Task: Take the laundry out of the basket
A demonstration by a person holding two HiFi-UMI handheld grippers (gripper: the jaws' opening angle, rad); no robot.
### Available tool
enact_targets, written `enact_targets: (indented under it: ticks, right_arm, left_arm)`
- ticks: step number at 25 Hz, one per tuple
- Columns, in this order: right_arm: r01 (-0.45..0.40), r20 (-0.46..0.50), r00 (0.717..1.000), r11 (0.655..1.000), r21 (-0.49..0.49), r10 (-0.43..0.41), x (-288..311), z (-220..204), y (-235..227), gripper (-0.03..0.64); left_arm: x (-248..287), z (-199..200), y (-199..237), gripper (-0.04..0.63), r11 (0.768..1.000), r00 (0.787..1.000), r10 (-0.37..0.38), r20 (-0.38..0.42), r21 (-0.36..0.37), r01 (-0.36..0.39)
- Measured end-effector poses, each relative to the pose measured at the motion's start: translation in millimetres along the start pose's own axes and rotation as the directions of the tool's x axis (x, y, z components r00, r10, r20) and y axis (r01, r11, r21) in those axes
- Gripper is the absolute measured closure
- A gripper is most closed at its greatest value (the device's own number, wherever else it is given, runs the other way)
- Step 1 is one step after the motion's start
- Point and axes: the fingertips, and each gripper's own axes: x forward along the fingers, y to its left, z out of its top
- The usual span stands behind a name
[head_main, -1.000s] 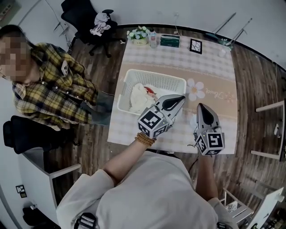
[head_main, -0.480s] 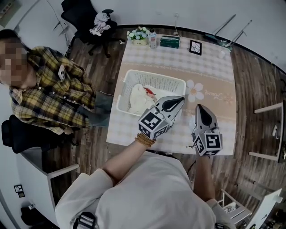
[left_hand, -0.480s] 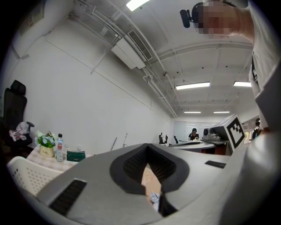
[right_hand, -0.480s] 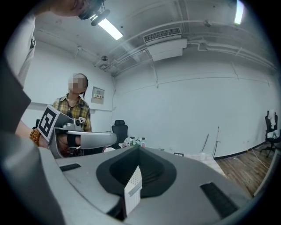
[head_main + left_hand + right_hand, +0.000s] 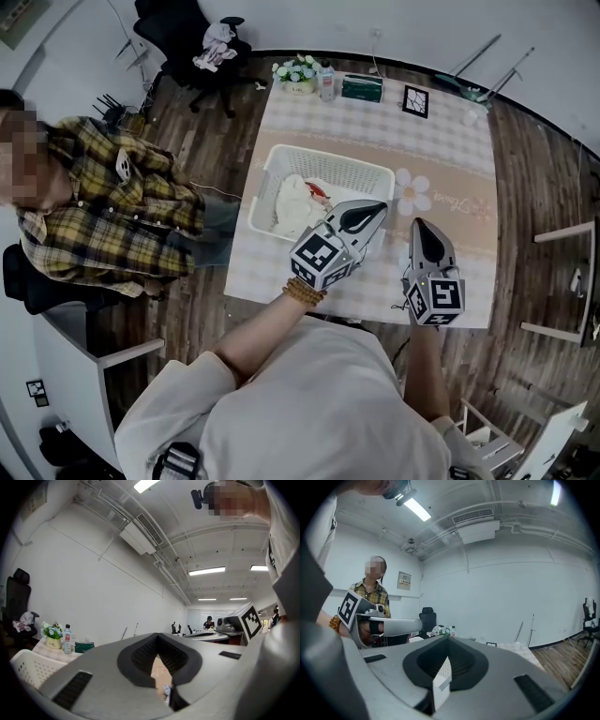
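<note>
A white slatted laundry basket (image 5: pixel 323 159) stands on the left half of the checked table (image 5: pixel 450 131). Cream laundry (image 5: pixel 295 211) with a red patch lies inside it. My left gripper (image 5: pixel 382 204) hovers level just past the basket's near right corner, its jaws shut with nothing between them. My right gripper (image 5: pixel 419 223) hangs to the right over the tablecloth, also shut and empty. In the left gripper view the shut jaws (image 5: pixel 157 639) fill the bottom, and the basket's corner (image 5: pixel 26 667) shows at the lower left. The right gripper view shows its shut jaws (image 5: pixel 449 641) and my left gripper (image 5: pixel 393 626) beside them.
A person in a plaid shirt (image 5: pixel 112 216) stands left of the table, close to the basket. At the table's far edge are flowers (image 5: pixel 298 73), a bottle (image 5: pixel 326 82), a green box (image 5: pixel 363 87) and a black frame (image 5: pixel 415 101). A black office chair (image 5: pixel 192 47) stands behind.
The person in the plaid shirt has shifted a little at the left. Both grippers stay in place, shut.
</note>
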Motion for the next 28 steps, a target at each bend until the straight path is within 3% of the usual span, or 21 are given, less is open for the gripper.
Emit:
enact_targets:
  ticks: [11,21,28]
  right_arm:
    - [-0.09,0.015,0.996,0.996,-0.007,0.09,33,8,51,0.598]
    - [-0.207,0.026,0.978,0.978,-0.01,0.208,74,10,128,0.598]
    - [-0.186,0.026,0.982,0.982,-0.019,0.187,92,18,139,0.598]
  left_arm:
    - [-47,8,40,0.569,0.993,0.993,0.114,0.012,0.001,-0.114]
    - [-112,12,87,0.569,0.97,0.97,0.244,0.017,0.008,-0.244]
    - [-124,14,112,0.569,0.968,0.968,0.251,0.011,0.013,-0.252]
